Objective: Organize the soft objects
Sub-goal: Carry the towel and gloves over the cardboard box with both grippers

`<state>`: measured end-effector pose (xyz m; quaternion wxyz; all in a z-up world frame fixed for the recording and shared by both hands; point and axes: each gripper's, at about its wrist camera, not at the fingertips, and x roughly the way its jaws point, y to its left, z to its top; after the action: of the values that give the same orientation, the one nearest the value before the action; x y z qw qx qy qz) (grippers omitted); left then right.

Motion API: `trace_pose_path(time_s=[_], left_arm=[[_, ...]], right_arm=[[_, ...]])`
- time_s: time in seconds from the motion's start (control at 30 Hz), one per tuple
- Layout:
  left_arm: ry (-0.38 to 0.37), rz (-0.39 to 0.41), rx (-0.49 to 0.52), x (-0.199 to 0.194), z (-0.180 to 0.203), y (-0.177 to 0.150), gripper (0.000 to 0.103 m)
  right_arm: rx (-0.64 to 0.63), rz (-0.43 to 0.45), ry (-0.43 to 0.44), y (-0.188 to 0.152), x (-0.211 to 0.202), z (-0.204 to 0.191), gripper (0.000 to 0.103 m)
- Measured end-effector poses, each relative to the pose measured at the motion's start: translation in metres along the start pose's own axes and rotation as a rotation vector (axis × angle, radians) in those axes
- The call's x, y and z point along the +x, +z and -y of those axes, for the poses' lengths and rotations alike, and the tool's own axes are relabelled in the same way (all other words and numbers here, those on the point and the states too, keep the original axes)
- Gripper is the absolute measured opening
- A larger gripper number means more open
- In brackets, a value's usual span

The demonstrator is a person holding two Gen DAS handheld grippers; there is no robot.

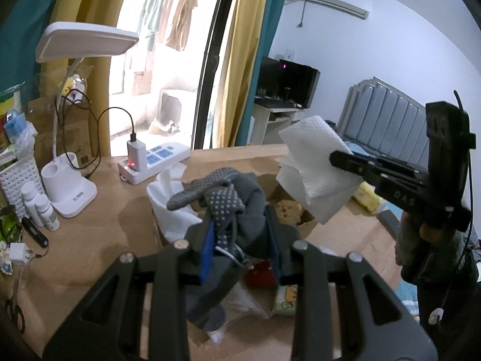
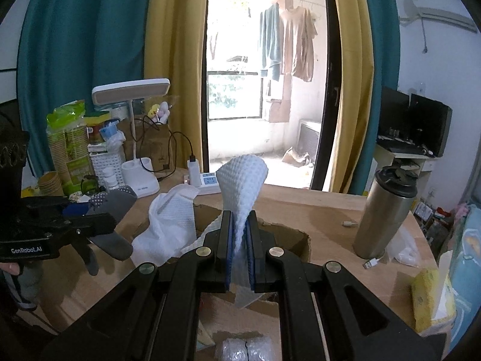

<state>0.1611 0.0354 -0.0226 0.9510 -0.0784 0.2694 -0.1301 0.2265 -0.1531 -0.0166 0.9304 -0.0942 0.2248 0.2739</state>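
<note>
Two grippers are up over the wooden table (image 2: 315, 207), each clamped on something soft. The left gripper (image 1: 237, 225) pinches a bundle of grey dotted gloves (image 1: 219, 192), which hang above the open cardboard box (image 2: 288, 237). The right gripper (image 2: 239, 231) is closed tight on a white paper towel (image 2: 243, 180) that stands up from between its fingers, also above the box. Another white cloth (image 2: 168, 222) drapes over the box's left edge. What lies inside the box is hard to make out, perhaps small plush items. A steel tumbler (image 2: 383, 213) stands upright to the right of the box.
</note>
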Motion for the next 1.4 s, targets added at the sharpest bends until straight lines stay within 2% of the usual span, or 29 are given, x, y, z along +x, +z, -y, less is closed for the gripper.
trace_pose_path(time_s=[0.5,0.9,1.4], left_arm=[[-0.005,-0.025,-0.023,0.029,-0.018,0.008,0.032],[-0.023,-0.066,-0.030,0.063,-0.024,0.009,0.032],[-0.030,-0.135,-0.050,0.114,-0.030,0.005,0.032]], right_arm=[[0.001,-0.038,0.066,0.001,0.046,-0.004,0.009],[0.039,-0.119,0.145,-0.019,0.088,-0.008,0.009],[0.071,-0.218,0.175,-0.042,0.124,0.003,0.009]])
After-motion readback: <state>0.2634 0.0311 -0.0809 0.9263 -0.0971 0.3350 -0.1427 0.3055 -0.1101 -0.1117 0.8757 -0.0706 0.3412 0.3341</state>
